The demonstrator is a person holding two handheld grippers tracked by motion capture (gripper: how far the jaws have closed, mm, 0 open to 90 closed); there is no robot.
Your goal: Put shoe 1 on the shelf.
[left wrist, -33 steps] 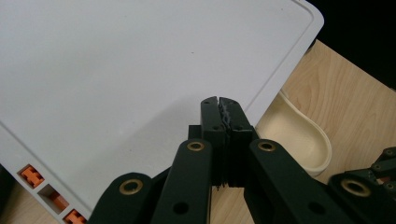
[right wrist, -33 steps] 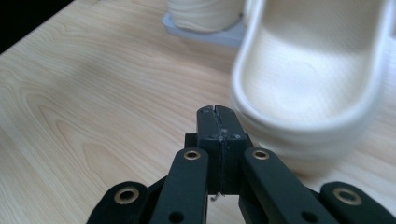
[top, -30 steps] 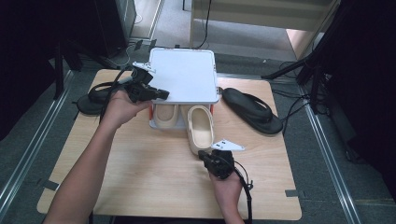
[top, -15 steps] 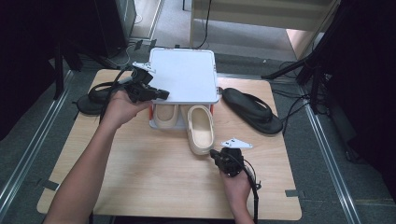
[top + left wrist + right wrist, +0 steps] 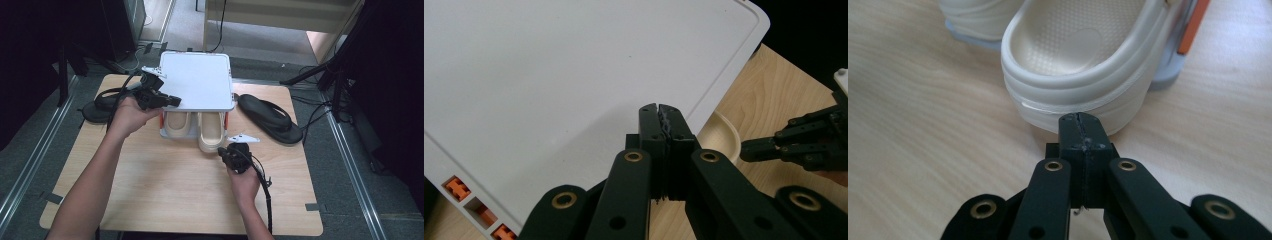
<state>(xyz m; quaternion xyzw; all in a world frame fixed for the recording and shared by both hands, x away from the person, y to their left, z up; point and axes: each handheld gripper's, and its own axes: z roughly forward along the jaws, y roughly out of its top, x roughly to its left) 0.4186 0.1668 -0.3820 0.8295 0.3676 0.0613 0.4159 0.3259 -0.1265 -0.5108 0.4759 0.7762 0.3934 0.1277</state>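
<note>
A white box lid [image 5: 197,80] covers the back of a low box holding two cream clogs. The right clog [image 5: 211,134] sticks out of the box's front, beside the left clog [image 5: 177,127]. My right gripper [image 5: 222,152] is shut, and its tips [image 5: 1082,120] sit right at the heel of the right clog [image 5: 1083,60]. Whether they touch it I cannot tell. My left gripper [image 5: 175,101] is shut with nothing between its jaws. In the left gripper view its tips [image 5: 659,112] lie over the lid [image 5: 549,75] near its front edge.
One black sandal [image 5: 270,117] lies on the wooden table [image 5: 165,190] right of the box, another [image 5: 100,107] at the left edge behind my left hand. The box's wall shows orange clips [image 5: 1188,30]. Metal rails and cables run along both sides of the table.
My right gripper has moved forward toward the box, and the right clog has slid further in under the lid. The left gripper has stayed put.
</note>
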